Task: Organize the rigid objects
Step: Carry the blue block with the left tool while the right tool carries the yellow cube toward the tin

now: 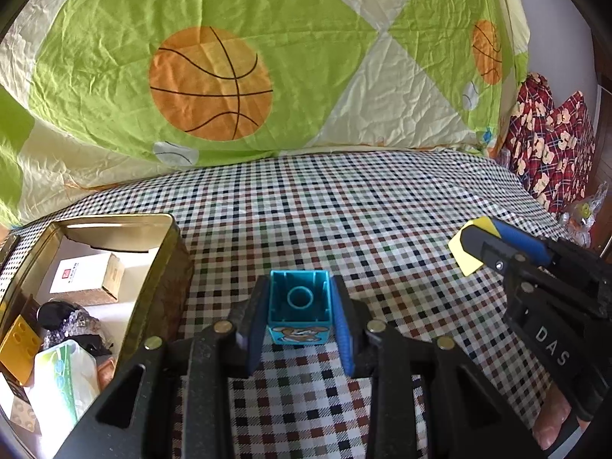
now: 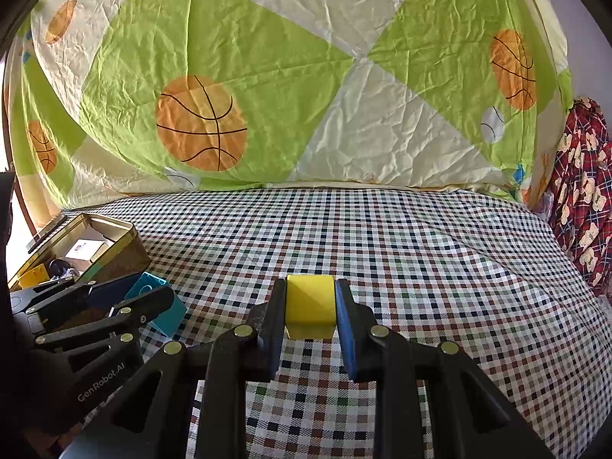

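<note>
The checked sheet [image 2: 382, 237] lay bare ahead, hemmed by the quilt [image 2: 267, 76] and the gold tin [image 1: 168, 252] at left. The left gripper [image 1: 298, 306] clamped a hollow teal block [image 1: 299, 298]; the right gripper [image 2: 310, 302] pinched a yellow block [image 2: 310, 300]. Only the left view showed the tin's clutter.

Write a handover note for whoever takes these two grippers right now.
Left hand-held gripper: shut on the teal block, hollow side facing away, above the checked cloth.
Right hand-held gripper: shut on the yellow block.
Gold tin: on the left, open, already holding another yellow brick, a white carton and other items.
Left to do, most likely: put both held blocks in the tin.
</note>
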The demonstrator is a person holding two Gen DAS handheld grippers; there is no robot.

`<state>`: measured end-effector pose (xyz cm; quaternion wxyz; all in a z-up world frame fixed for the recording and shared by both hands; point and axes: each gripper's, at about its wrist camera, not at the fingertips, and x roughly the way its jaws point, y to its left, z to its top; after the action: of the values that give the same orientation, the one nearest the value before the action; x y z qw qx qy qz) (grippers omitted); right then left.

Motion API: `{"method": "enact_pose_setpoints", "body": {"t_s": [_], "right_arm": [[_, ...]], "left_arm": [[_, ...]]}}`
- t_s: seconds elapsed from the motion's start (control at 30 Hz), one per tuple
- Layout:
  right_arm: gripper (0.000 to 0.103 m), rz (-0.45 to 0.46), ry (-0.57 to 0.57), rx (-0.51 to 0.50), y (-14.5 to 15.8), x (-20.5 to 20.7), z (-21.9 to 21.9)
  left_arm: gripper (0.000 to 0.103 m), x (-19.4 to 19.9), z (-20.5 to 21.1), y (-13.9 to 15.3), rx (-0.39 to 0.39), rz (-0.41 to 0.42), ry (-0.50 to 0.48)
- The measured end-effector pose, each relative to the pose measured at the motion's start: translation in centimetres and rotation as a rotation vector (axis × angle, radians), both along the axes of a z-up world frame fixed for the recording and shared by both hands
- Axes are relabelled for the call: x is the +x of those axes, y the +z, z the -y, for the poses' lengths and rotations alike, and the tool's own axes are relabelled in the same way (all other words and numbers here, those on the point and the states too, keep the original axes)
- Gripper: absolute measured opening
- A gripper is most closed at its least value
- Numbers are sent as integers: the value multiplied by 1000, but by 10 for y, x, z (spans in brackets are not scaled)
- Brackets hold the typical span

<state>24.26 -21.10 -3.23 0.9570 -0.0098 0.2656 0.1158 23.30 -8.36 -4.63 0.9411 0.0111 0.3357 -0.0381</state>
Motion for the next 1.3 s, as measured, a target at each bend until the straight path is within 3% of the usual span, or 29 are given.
{"method": "enact_pose_setpoints", "body": {"t_s": [0.3,1.3], "right_arm": [[27,43,-1,-5,5,-10,-1],[27,179,-20,-42,15,-39,-6]], "left_arm": [[30,-20,10,9,63,98,4],[30,-52,0,22,30,229,37]]}}
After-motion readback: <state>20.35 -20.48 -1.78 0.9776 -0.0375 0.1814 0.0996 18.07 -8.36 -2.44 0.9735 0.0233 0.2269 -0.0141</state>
